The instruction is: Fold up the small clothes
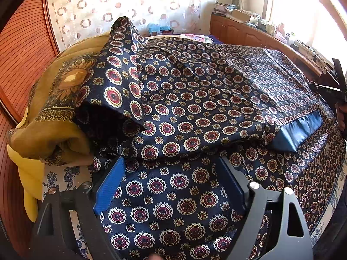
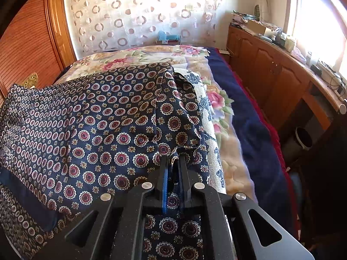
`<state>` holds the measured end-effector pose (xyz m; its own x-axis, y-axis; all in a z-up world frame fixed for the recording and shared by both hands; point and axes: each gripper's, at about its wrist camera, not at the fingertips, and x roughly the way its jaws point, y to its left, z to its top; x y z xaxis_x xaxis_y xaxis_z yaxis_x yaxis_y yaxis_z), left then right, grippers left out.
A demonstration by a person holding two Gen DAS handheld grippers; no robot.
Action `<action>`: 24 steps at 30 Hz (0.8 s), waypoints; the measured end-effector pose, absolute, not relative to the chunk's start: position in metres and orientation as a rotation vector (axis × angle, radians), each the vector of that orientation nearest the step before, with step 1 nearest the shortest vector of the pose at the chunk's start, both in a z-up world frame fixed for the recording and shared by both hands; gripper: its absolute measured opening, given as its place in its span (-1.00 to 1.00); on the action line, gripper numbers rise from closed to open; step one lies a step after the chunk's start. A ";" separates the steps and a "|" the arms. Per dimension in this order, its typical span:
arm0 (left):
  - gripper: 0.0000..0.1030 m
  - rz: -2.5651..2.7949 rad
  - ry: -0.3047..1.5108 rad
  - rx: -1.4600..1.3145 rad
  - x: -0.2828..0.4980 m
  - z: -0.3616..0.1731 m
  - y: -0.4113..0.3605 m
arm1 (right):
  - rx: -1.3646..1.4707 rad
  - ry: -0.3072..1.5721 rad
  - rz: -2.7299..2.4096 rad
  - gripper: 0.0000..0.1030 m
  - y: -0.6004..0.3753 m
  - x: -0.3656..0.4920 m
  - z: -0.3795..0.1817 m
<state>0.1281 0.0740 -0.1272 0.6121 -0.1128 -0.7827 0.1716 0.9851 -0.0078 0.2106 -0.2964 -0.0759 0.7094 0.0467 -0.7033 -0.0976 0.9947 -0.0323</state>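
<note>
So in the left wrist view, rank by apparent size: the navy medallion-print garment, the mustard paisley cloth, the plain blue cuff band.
1. Navy medallion-print garment, filling most of the frame.
2. Mustard paisley cloth, bunched at the left.
3. Plain blue cuff band, smallest.
Fisheye nearness enlarges the garment, but the order looks clear.

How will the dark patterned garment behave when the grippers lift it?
The garment will probably hang limp: it already drapes and creases over the bed. Its sheen suggests it may be slippery, so the fold pinched in the right gripper could slide. It looks light.
</note>
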 end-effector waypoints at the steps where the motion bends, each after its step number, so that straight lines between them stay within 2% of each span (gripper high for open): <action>1: 0.67 -0.165 0.897 0.070 0.128 -0.127 0.075 | -0.071 0.776 0.079 -0.85 -0.292 0.212 -0.079; 11: 0.66 -0.171 0.897 0.083 0.126 -0.125 0.076 | -0.069 0.775 0.089 -0.84 -0.293 0.214 -0.085; 12: 0.61 -0.175 0.896 0.082 0.124 -0.125 0.076 | -0.079 0.774 0.084 -0.84 -0.292 0.214 -0.085; 14: 0.35 -0.187 0.873 0.070 0.119 -0.118 0.078 | -0.102 0.774 0.074 -0.84 -0.288 0.214 -0.085; 15: 0.31 -0.187 0.854 0.060 0.115 -0.112 0.079 | -0.116 0.773 0.068 -0.84 -0.285 0.214 -0.085; 17: 0.13 -0.200 0.805 0.037 0.106 -0.096 0.082 | -0.140 0.771 0.056 -0.84 -0.281 0.213 -0.085; 20: 0.00 -0.193 0.722 0.035 0.093 -0.067 0.083 | -0.159 0.769 0.048 -0.84 -0.277 0.212 -0.085; 24: -0.06 -0.178 0.679 0.077 0.096 -0.046 0.082 | -0.158 0.769 0.052 -0.84 -0.278 0.212 -0.084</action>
